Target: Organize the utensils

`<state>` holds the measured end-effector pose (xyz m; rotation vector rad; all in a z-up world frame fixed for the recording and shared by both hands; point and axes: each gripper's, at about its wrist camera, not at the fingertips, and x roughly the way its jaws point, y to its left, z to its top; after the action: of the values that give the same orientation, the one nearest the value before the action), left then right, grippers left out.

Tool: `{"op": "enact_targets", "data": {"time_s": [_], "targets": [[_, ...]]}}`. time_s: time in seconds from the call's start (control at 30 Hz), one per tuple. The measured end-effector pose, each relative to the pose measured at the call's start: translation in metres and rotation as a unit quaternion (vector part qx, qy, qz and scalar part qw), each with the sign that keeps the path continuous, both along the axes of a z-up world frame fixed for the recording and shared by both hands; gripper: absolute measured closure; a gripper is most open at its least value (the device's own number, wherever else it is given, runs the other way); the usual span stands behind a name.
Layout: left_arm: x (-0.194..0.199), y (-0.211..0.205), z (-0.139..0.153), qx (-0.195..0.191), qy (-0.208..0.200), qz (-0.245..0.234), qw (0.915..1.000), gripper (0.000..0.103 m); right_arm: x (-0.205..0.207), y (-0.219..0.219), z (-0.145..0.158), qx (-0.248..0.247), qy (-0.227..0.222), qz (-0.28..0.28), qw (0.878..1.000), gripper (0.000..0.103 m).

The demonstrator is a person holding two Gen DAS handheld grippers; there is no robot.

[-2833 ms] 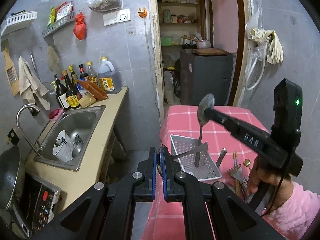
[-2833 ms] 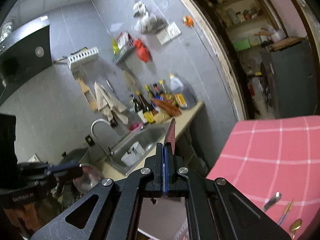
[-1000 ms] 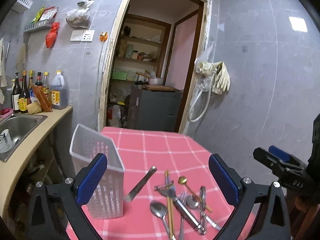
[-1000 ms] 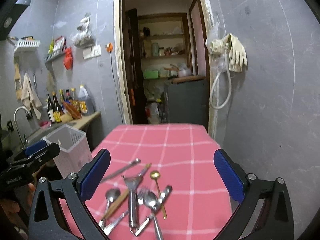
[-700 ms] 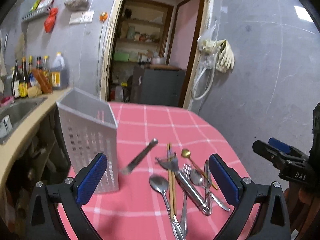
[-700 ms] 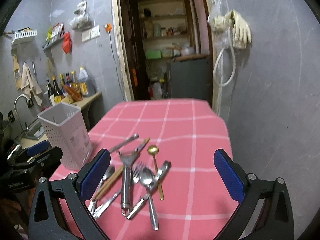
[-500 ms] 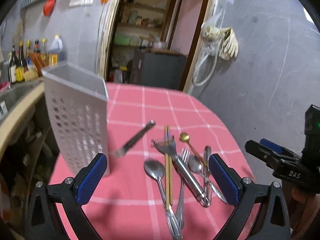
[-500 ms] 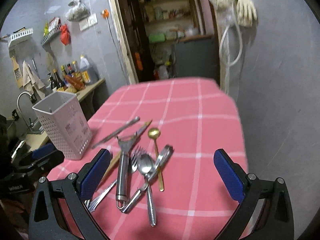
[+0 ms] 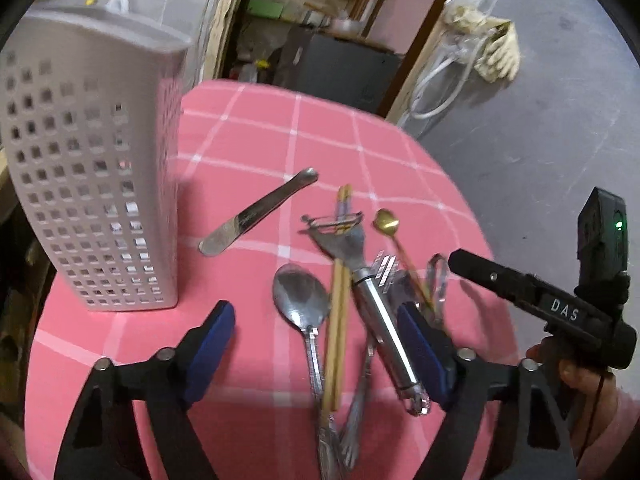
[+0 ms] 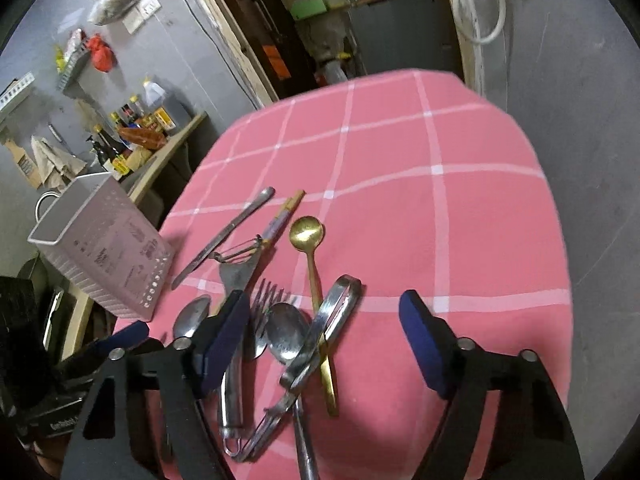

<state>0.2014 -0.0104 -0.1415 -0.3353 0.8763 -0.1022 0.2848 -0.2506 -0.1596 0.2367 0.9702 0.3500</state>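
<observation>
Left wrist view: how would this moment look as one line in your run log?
task: organize utensils | left gripper: open, empty, over pile | right gripper: open, empty | holder: upright, left of pile | butter knife: flat, apart

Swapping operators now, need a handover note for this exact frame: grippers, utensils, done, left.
Left gripper: open, empty, low over the near end of the pile.
Right gripper: open, empty, low over the same pile.
Perforated utensil holder: upright on the pink checked tablecloth, left of the pile; its inside is not visible.
Butter knife lies apart, between the holder and the pile.
Pile: steel spoon, chopsticks, peeler, gold spoon, fork.
Done: nothing visibly stowed.
Left: every utensil into the holder.
</observation>
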Motion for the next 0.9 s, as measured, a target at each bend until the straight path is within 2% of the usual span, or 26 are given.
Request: {"op": "enact_targets", "data": {"time_s": [0.17,0.27,0.4,0.5,0.57,0.63,0.73,0.9], "targets": [[0.014,0.005,-0.014,-0.016,0.042,0.012,0.9989,0.054,0.015,0.01,-0.017,0.024,0.042,-0.009,0.999,0.052],[0.023,0.007,-0.022,-0.04,0.065,0.02,0.9969,0.065,0.021,0.01,-0.021,0.031,0.055,-0.014,0.998,0.052],[0.031,0.014,-0.03,-0.091,0.082,0.037,0.9918,0.071,0.029,0.015,-0.025,0.028,0.074,-0.021,0.997,0.06],[0.037,0.017,-0.034,-0.11,0.095,0.048,0.9883,0.078,0.032,0.015,-0.027,0.036,0.094,-0.031,0.994,0.07],[0.041,0.016,-0.035,-0.117,0.1,0.051,0.9867,0.085,0.034,0.014,-0.03,0.045,0.104,-0.031,0.993,0.084],[0.042,0.015,-0.036,-0.134,0.105,0.048,0.9843,0.093,0.035,0.012,-0.035,0.059,0.115,-0.031,0.991,0.093],[0.044,0.011,-0.033,-0.133,0.107,0.042,0.9845,0.097,0.03,0.012,-0.034,0.071,0.111,-0.035,0.991,0.093],[0.031,0.013,-0.019,-0.136,0.093,0.033,0.9858,0.099,0.016,0.005,-0.012,0.095,0.077,-0.033,0.992,0.095]]}}
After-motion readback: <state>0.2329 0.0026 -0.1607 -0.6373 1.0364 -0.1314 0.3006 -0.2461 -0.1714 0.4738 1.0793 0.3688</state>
